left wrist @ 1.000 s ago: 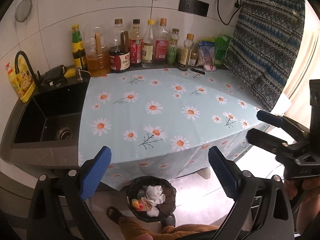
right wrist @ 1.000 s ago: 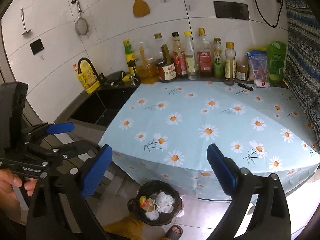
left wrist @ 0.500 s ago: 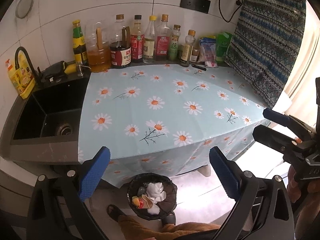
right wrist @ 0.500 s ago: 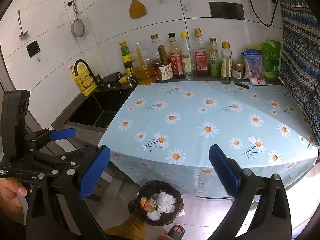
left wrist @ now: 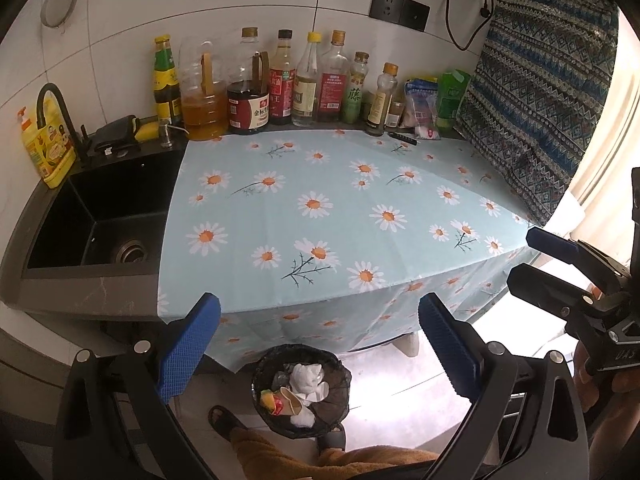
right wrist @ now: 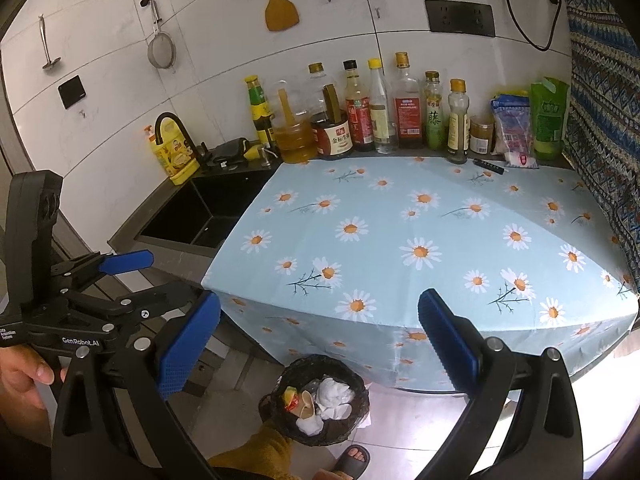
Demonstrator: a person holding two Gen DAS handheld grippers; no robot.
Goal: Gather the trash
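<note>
The tabletop [left wrist: 340, 216], under a pale blue daisy cloth, spreads ahead of and above both grippers, its draped front edge hanging between them and the floor. Left of the left gripper [left wrist: 318, 344] lies a black sink [left wrist: 100, 216] with a black tap [left wrist: 54, 112] and a yellow detergent bottle [left wrist: 46, 152] at its far corner. Beyond the cloth, farthest from the grippers, a row of sauce and oil bottles [left wrist: 280, 84] stands upright against the tiled wall, with food packets [left wrist: 432, 104] at its right end and a patterned curtain [left wrist: 536, 108] to the right of those. A wooden spatula [right wrist: 280, 4] and a strainer [right wrist: 162, 48] hang on the wall above.

The trash bin [left wrist: 302, 390], round and lined with a black bag, stands on the floor directly below and between the left gripper's fingers, close under the cloth's hanging edge; it stands upright with its mouth facing up. Inside it lie crumpled white tissue [left wrist: 306, 376], a beige scrap and a small yellow-red piece. A sandalled foot is just beside it.

The left gripper is spread wide with nothing between its blue pads. The right gripper [right wrist: 318, 344] is likewise spread wide and holds nothing; the bin sits just below its gap, slightly toward the left finger. Each gripper shows in the other's view, off to the side.
</note>
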